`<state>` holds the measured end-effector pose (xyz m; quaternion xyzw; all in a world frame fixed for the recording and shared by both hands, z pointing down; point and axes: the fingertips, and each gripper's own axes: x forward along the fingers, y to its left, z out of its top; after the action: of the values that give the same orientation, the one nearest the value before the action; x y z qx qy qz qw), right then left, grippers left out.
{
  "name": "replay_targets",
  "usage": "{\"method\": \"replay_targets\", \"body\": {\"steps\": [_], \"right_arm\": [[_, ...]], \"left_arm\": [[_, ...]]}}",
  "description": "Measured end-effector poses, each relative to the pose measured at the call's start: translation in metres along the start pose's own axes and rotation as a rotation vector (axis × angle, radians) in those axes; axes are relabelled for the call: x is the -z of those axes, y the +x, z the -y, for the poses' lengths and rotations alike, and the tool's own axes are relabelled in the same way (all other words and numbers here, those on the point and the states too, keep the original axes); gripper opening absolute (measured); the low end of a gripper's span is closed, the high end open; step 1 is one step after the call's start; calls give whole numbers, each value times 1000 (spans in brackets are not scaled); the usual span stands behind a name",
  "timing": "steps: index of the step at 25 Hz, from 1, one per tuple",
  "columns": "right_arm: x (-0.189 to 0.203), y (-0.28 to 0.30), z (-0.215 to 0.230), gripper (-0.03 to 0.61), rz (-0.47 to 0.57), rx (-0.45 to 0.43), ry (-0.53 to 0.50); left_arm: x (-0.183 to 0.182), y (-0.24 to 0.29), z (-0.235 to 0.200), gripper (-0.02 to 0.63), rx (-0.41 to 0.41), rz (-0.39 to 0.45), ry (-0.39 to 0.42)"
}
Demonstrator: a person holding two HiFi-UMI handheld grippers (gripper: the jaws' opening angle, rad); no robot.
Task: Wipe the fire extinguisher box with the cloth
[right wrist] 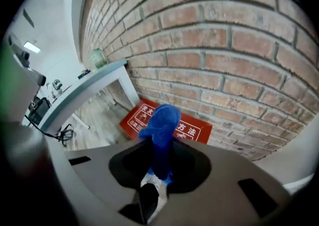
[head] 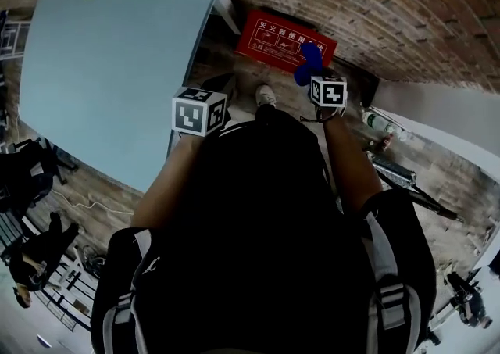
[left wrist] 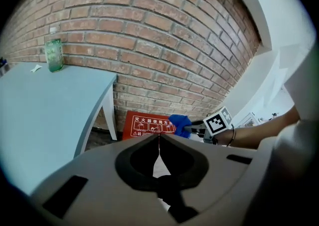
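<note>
A red fire extinguisher box (head: 285, 38) with white Chinese print stands on the floor against the brick wall; it also shows as the box (left wrist: 149, 124) and the box (right wrist: 194, 131). My right gripper (head: 312, 69) hovers just above its right part, shut on a blue cloth (right wrist: 162, 130) that sticks out past the jaws; the cloth (head: 307, 63) also shows from the side as a blue bunch (left wrist: 180, 124). My left gripper (left wrist: 159, 140) is shut with nothing in it, held back beside my body, its marker cube (head: 200, 110) near the table's edge.
A light blue table (head: 109, 55) stands left of the box, with a green bottle (left wrist: 54, 54) at its far corner. My shoe (head: 266, 95) is on the wooden floor near the box. Bottles (head: 375, 122) and a white ledge lie to the right.
</note>
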<state>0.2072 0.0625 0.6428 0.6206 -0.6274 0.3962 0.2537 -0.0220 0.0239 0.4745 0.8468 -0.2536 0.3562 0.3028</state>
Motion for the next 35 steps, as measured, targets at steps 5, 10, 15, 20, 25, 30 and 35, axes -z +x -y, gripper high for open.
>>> {"method": "replay_targets", "body": {"steps": [5,10,15,20,25,30,35], "right_arm": [[-36,-85,-42,83,218,43,44],[-23,-164,-95,83,325,32,-16],[-1,-220,-117,83,385,58,-28],[38,-256,-125,83,429,22,87],[70,-265,-122,83,382,-12,37],[61,-295,-101,83,440,-25,-9],[73,-303,-78,83,434,-57,10]], "left_arm": [[9,-16,21,11,57,55,70],[42,-27,57,11,122,73,102],[90,-25,108,11,205,31,137],[123,-31,154,11,254,-4,204],[107,-28,182,11,243,47,212],[99,-26,208,11,219,70,185],[108,-14,233,11,225,49,139]]}}
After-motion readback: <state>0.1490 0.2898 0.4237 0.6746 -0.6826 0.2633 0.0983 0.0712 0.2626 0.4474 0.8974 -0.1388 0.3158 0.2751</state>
